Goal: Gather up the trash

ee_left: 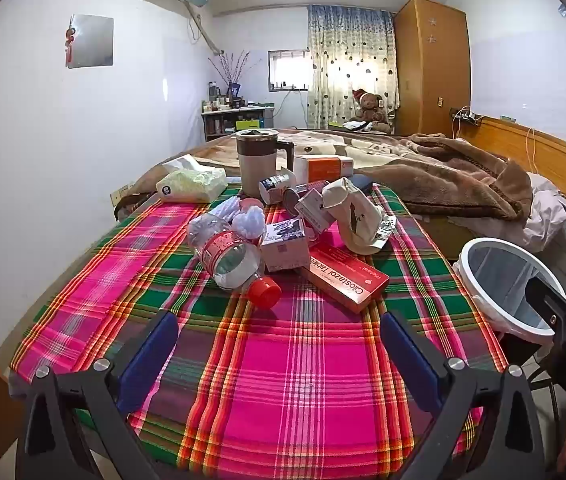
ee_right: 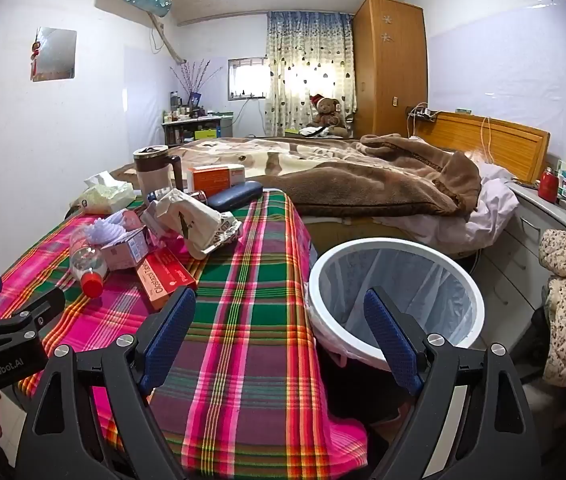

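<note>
- We see our left gripper [ee_left: 279, 344] spread wide over the plaid tablecloth [ee_left: 283, 380], nothing between its blue pads [ee_left: 151, 352], and nothing touching them.
- Our right gripper [ee_right: 279, 332] is likewise spread wide and empty; its left pad hangs over the cloth's edge, its right pad in front of the white bin [ee_right: 399, 248].
- The trash lies in a loose heap toward the far half of the table, well apart from both claws.
- Nearest our left claw lies a crushed clear bottle [ee_left: 227, 256] on its side, its red cap [ee_left: 265, 292] pointing toward us.
- Just beside it to the right is a red tablet box [ee_left: 347, 276], lying flat and askew, with a small pale carton [ee_left: 285, 246] touching its far end.
- Behind these sit a crumpled paper bag [ee_left: 353, 212], a bunch of cotton swabs [ee_left: 239, 216] and several small boxes piled together.
- The white bin stands on the floor just beside the table's right edge, lined with a thin pale bag; what we can see of the inside shows only the liner.
- A lidded mug [ee_left: 257, 160] stands upright at the table's far edge; we cannot tell what it holds.
- A soft tissue pack [ee_left: 193, 184] lies at the far left corner, a tissue poking out of its top.
- An orange box [ee_left: 325, 168] and a dark blue glasses case [ee_right: 235, 196] rest at the back.
</note>
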### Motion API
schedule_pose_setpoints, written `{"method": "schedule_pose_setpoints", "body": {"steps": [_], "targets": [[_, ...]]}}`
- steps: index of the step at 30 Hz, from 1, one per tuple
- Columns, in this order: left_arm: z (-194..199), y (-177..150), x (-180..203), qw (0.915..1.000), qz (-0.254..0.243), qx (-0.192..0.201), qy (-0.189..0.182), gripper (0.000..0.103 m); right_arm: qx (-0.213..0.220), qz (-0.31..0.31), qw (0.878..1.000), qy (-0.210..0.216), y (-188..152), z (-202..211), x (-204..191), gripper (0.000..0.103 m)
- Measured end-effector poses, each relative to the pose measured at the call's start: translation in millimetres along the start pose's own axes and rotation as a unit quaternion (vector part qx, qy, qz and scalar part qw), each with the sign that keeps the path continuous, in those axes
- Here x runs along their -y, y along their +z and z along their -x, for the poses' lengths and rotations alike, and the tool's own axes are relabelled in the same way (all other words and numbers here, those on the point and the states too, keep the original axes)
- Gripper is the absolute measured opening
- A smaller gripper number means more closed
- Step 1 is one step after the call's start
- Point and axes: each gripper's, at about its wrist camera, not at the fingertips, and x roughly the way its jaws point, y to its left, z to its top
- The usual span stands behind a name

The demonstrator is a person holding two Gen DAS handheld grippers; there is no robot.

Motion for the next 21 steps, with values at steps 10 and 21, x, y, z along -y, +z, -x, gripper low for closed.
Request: {"method": "schedule_pose_setpoints", "body": {"steps": [10, 21], "targets": [[3.0, -2.6, 0.2, 0.9999, 0.005, 0.009, -0.002, 0.103, 0.002, -0.002, 1.0, 0.001, 0.9, 0.6, 0.9, 0.088], [2.8, -1.5, 0.1, 1.0, 0.005, 0.006, -0.004, 0.103, 0.005, -0.001, 1.0, 0.0, -1.1, 0.1, -0.1, 0.088]]}}
